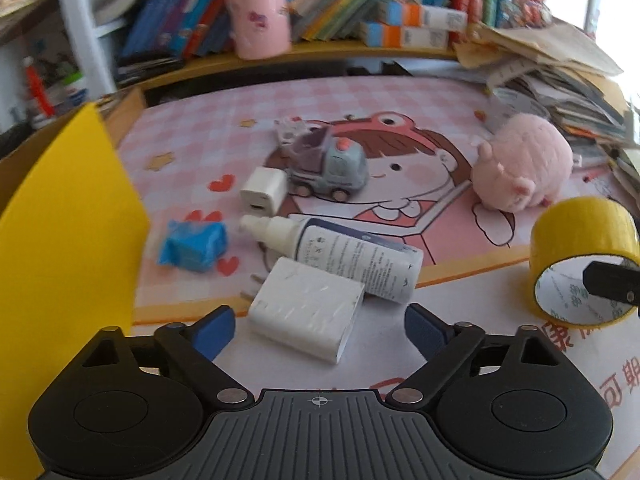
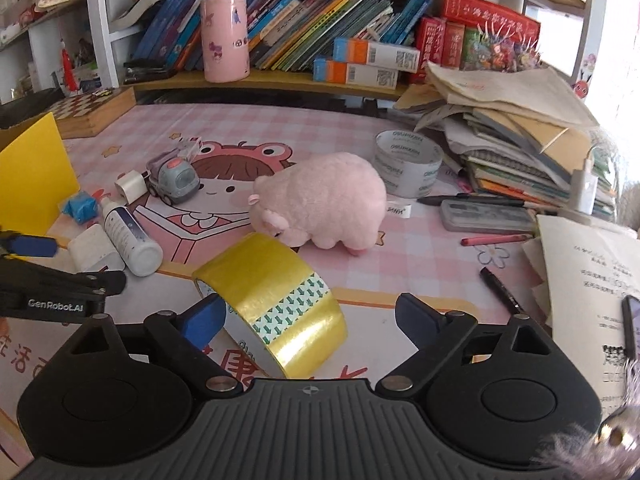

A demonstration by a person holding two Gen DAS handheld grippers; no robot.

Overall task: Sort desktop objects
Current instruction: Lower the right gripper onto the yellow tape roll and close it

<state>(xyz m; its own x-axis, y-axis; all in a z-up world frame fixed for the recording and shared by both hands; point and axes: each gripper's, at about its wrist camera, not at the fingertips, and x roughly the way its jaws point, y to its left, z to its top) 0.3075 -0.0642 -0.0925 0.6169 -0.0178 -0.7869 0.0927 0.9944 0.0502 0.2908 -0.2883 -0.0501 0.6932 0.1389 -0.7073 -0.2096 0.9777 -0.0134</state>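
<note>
Left gripper [image 1: 318,330] was spread wide and empty, the flat white rectangular power adapter [image 1: 306,312] lying between its blue fingertips at lower centre. The white cylindrical spray bottle [image 1: 340,254] lay touching the adapter's far edge. Right gripper [image 2: 308,318] was also spread and empty, with the glossy yellow tape roll [image 2: 276,300] on its side at lower centre, its left fingertip at the roll's rim; contact unclear. Farther back on the pink cartoon-print surface [image 2: 320,128]: pink plush pig [image 2: 320,200], grey toy truck [image 1: 332,164], small white charger cube [image 1: 262,196], blue wrapped packet [image 1: 194,246]. Yellow box wall [image 1: 68,220] at left edge. Judged: approach step, nothing grasped yet. Next move likely calls for closing on adapter and tape squarely, without nudging the bottle.
</note>
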